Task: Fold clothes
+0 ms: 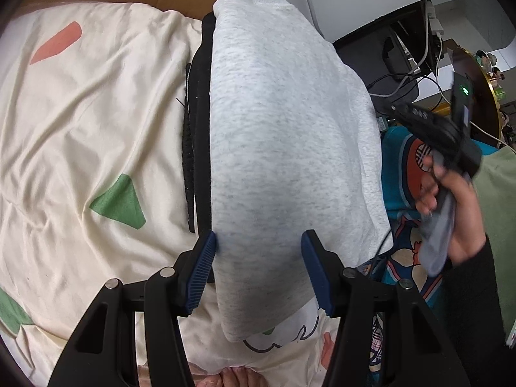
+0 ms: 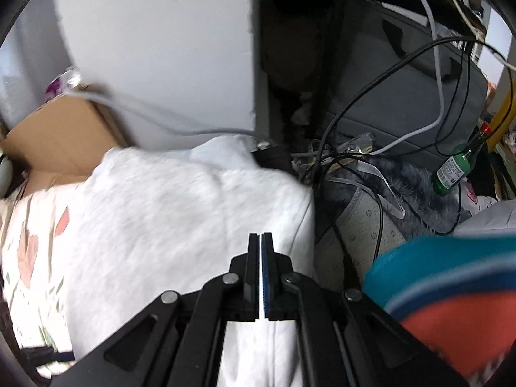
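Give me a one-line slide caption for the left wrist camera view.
Open left gripper poised over a folded grey sweatshirt on a cream patterned sheet, black garment beneath.

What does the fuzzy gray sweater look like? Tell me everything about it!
The gray sweater is soft, speckled light-gray knit with a ribbed band at its far end. It lies folded into a long rectangle on the cream sheet, partly over black clothing. The open left gripper hovers at its near end.
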Demonstrator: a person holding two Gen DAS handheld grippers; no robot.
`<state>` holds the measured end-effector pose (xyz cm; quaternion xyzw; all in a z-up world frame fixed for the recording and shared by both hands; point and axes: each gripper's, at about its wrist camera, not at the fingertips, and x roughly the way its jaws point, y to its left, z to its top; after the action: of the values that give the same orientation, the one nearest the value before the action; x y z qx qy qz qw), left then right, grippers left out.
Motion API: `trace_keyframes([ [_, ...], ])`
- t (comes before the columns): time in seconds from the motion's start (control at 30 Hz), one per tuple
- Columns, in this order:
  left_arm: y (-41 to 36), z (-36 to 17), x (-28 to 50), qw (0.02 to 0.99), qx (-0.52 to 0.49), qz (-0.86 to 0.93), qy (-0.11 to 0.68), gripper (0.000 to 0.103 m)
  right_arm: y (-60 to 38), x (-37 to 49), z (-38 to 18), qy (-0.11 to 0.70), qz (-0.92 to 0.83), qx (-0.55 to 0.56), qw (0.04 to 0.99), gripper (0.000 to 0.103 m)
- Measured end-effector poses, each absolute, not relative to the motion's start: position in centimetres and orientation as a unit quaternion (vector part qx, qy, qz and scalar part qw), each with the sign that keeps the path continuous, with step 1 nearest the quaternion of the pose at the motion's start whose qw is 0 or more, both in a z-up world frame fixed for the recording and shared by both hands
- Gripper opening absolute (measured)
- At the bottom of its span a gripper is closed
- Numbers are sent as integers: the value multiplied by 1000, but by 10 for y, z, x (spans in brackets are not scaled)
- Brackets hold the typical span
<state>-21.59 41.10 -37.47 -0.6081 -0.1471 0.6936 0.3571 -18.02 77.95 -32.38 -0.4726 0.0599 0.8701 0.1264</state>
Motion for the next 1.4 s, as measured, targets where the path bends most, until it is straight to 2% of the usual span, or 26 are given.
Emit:
trace_keyframes([
  [0.43, 411, -380, -213, 358, -611, 691, -148, 56, 757, -136, -359, -16, 848, -517, 117, 0],
  [0.67, 411, -378, -210, 367, -611, 690, -132, 56, 749, -133, -365, -78, 832, -526, 157, 0],
  [1.0, 406, -391, -195, 382, -623, 668, -143, 56, 727, -109, -348, -26, 848, -516, 120, 0],
  [1.4, 391, -413, -175, 397, -648, 623, -186, 55, 710, -56, -361, 2, 856, -506, 110, 0],
])
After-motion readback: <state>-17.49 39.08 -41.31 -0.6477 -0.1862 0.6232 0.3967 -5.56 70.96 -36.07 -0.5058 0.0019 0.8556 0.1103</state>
